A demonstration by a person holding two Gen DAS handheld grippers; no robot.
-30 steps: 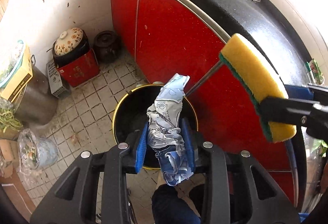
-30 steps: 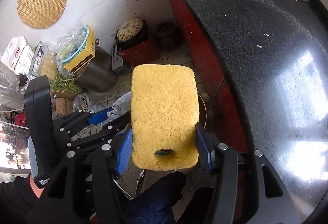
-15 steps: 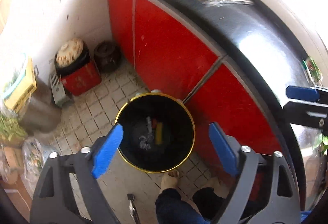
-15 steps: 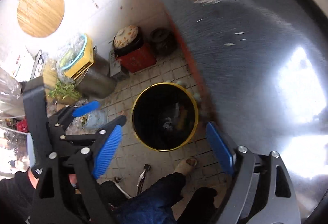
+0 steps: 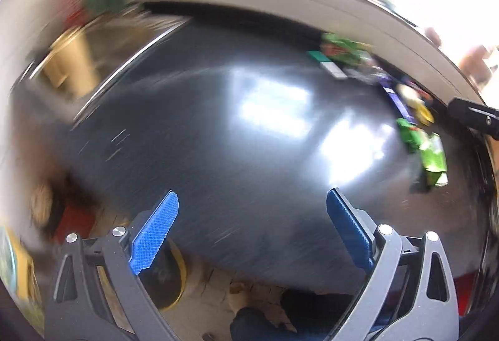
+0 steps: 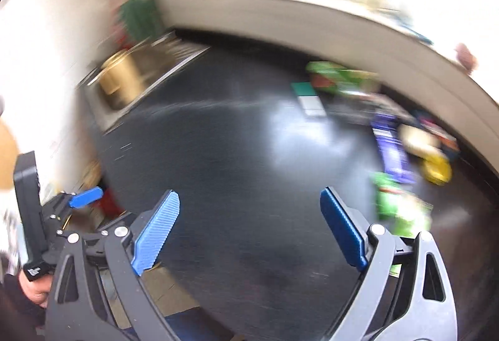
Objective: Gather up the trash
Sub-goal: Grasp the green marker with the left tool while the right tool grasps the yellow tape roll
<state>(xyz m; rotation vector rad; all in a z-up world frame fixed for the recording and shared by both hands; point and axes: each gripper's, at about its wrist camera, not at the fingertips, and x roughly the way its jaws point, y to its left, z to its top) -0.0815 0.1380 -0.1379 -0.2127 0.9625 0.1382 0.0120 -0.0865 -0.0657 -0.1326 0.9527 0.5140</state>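
Both views are motion-blurred and look down on a glossy black counter (image 5: 218, 138). My left gripper (image 5: 252, 200) hangs over its front part, jaws wide and still opening, nothing between the blue pads. My right gripper (image 6: 249, 197) stands the same way, also opening and holding nothing. Trash lies at the counter's right: a green wrapper (image 5: 432, 153) (image 6: 399, 210), a purple packet (image 5: 396, 97) (image 6: 391, 147), a yellow piece (image 5: 421, 113) (image 6: 436, 169) and a green-and-white box (image 5: 327, 61) (image 6: 308, 97). The yellow-rimmed black bin (image 5: 174, 288) shows on the floor at lower left, partly hidden by the left finger.
A steel sink with a tan cup (image 5: 71, 66) (image 6: 121, 79) is set into the counter's far left. Green bags (image 6: 340, 75) lie against the back wall under a bright window. The person's legs (image 5: 265, 319) are below the counter edge.
The left gripper let go of the crumpled wrapper and the right let go of the yellow sponge; both landed in the bin. Both grippers opened and swung up from the bin to over the counter.
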